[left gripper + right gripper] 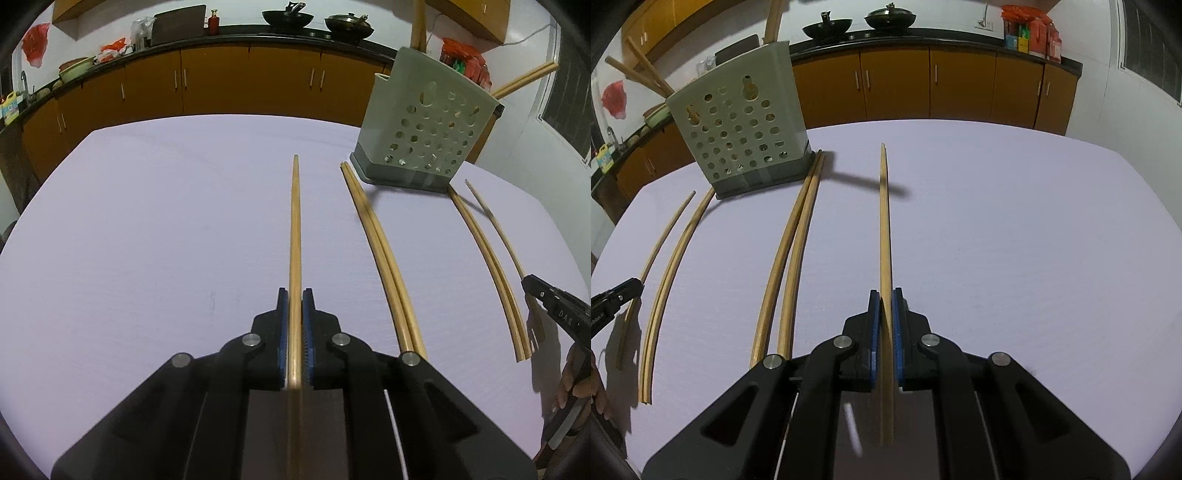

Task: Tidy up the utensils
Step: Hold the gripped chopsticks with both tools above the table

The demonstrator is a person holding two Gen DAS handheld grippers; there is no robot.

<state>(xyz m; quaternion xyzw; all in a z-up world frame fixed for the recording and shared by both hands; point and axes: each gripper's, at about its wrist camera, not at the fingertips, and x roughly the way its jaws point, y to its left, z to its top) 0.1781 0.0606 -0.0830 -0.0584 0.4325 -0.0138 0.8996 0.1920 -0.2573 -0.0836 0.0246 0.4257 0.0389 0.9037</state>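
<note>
Two grippers, each clamped on one chopstick, over a pale lilac table (147, 229). Perforated grey-green holder (424, 122) stands at the far side, a few chopsticks already sticking out of its top. Two chopstick pairs (384, 258) and (491, 266) lie flat between the grippers, tips ending right at the holder's base.

Left gripper (295, 306): blue pads pressed together on a chopstick (295, 221), long end pointing forward. Right gripper (884, 306): same, shut on its own chopstick (884, 221), which looks lifted, shadow cast well off to the side.

Risks, my read:
- Holder is light and tall; a long stick hitting its wall or rim could tip or shove it.
- Held near the butt end, so the long free end can swing, miss the opening, or twist in the pads.
- Both arms heading for one opening could cross sticks.
- Sweeping low could scatter the pairs on the table.
</note>
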